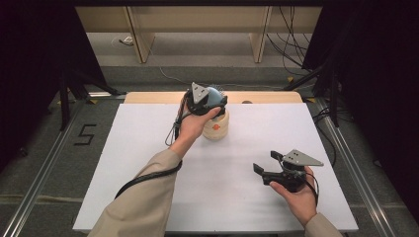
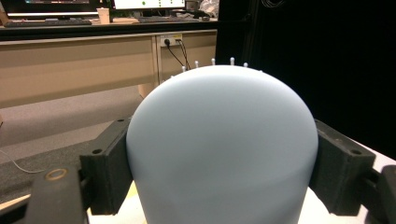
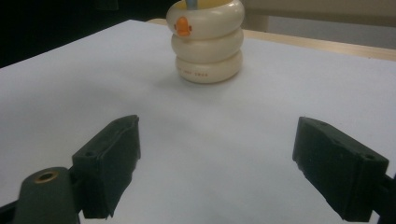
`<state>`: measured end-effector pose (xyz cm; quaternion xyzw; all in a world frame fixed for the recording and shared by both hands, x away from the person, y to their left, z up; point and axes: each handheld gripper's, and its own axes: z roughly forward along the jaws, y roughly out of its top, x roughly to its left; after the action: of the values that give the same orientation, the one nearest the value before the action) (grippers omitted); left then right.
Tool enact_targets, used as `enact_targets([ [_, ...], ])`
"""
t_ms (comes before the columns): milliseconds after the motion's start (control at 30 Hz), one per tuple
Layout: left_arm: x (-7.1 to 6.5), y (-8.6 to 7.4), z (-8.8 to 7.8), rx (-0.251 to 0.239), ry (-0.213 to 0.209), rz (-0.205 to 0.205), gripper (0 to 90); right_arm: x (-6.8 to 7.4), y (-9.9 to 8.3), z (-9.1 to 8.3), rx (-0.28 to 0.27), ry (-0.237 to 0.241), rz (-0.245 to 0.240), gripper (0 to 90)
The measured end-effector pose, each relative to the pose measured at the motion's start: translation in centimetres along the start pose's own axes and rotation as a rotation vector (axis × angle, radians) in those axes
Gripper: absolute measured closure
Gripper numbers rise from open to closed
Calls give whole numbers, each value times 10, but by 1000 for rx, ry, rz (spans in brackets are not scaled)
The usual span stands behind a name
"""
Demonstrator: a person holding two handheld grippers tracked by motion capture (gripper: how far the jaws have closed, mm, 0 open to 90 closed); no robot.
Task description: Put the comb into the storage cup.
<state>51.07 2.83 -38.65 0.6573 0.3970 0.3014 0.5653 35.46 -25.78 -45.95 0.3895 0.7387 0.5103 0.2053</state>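
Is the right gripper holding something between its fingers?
No. The right gripper has its fingers wide apart over the bare white table, with nothing between them.

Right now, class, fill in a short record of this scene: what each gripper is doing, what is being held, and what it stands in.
left gripper: shut on the pale blue dome-backed brush, a jaw on each side
brush: over the cream ringed duck-faced holder, bristle tips showing past the dome
right gripper: open, nothing between its jaws, over the white table sheet
holder: upright, near the far edge
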Motion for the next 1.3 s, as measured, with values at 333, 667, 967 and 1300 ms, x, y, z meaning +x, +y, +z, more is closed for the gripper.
enact_targets([
  [333, -1, -3, -12, 0, 2, -8, 191, 0, 0, 1, 4, -3, 7, 162],
  [667, -1, -7, -22, -3, -6, -24, 191, 0, 0, 0, 5, -5, 12, 162],
  [967, 5, -6, -20, 3, -15, -48, 187, 0, 0, 1, 6, -6, 13, 162],
  [1300, 2, -3, -17, 0, -28, -36, 151, 0, 0, 0, 5, -5, 12, 162],
])
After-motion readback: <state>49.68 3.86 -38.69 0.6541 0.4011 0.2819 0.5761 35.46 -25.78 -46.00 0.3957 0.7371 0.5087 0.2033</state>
